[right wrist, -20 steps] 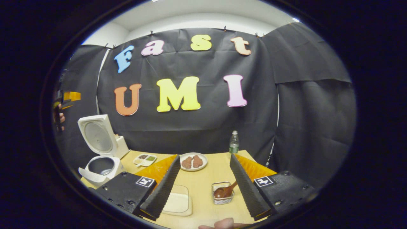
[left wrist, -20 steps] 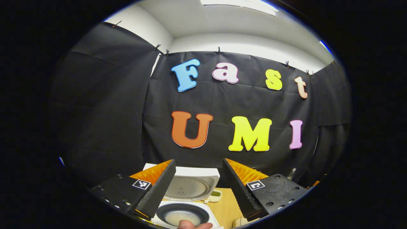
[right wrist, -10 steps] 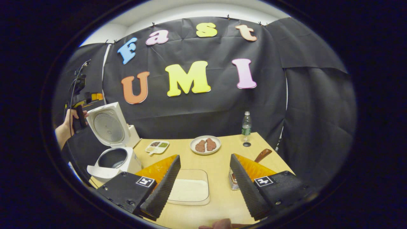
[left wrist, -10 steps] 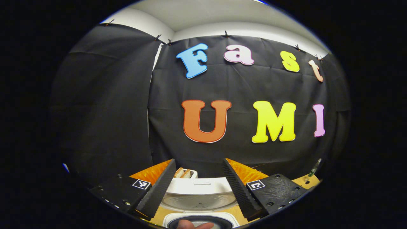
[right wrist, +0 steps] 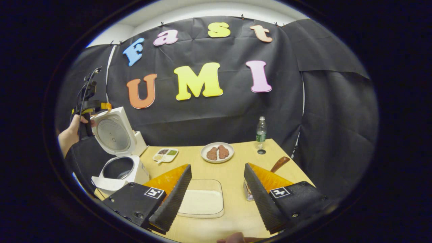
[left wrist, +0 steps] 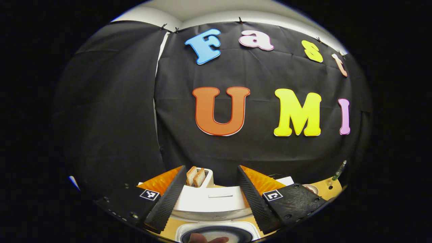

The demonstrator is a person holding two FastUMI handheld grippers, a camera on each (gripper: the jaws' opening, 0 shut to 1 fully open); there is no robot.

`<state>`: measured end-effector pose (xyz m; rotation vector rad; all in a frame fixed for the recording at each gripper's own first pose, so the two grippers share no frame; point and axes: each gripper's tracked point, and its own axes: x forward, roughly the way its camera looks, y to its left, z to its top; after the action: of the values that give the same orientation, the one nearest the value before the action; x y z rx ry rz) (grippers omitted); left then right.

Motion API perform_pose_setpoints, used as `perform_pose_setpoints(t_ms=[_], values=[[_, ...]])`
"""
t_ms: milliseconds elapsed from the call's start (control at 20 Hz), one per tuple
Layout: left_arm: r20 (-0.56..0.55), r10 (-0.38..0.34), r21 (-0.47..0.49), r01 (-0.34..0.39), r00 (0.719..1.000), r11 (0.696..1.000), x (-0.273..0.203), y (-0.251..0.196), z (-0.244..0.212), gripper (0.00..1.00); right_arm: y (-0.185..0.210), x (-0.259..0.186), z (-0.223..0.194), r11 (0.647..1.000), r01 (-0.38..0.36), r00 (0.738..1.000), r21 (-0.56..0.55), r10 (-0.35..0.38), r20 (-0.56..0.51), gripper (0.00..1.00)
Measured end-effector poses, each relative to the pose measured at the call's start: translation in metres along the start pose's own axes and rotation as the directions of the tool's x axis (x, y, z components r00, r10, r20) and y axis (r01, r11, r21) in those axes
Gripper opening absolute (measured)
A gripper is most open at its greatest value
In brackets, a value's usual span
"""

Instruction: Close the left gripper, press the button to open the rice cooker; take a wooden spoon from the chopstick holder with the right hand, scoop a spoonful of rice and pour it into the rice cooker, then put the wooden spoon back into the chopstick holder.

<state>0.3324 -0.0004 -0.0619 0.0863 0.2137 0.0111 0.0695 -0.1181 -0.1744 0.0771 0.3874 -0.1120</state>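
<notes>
A white rice cooker (right wrist: 121, 158) with a dark inner pot is seen on a pale wooden counter (right wrist: 236, 168). White rice fills a clear tray (right wrist: 202, 199); brown pieces lie on a white plate (right wrist: 217, 152).

Coded squares on the grippers, no legible words or numbers on the objects

The left gripper (left wrist: 211, 168) carries square markers (left wrist: 150, 194) in black and white, one on its left finger block and one on its right. The right gripper (right wrist: 217, 166) bears matching coded tags (right wrist: 279, 192), one on each of its two finger blocks. These patterns are blocky shapes, not letters or digits. The bottle (right wrist: 261, 132) at the far right of the table (right wrist: 233, 162) has a green label band, too small to read.
</notes>
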Motion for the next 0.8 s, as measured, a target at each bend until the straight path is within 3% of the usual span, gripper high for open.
perform_pose_setpoints(t_ms=[400, 650, 800], values=[[-0.222, -0.045, -0.027, 0.040, 0.974, 0.999, -0.094, -0.012, -0.060, 0.96, 0.044, -0.016, -0.014, 0.993, -0.119, 0.992, 0.015, 0.120, -0.038, 0.97], [-0.393, -0.089, -0.103, 0.052, 0.915, 0.993, -0.145, -0.019, -0.130, 0.96, 0.060, -0.033, -0.028, 0.984, -0.176, 0.982, -0.021, 0.174, -0.069, 0.99], [-0.490, -0.099, -0.131, 0.040, 0.866, 0.991, -0.160, -0.020, -0.166, 0.96, 0.060, -0.037, -0.032, 0.982, -0.189, 0.979, -0.032, 0.185, -0.085, 0.99]])
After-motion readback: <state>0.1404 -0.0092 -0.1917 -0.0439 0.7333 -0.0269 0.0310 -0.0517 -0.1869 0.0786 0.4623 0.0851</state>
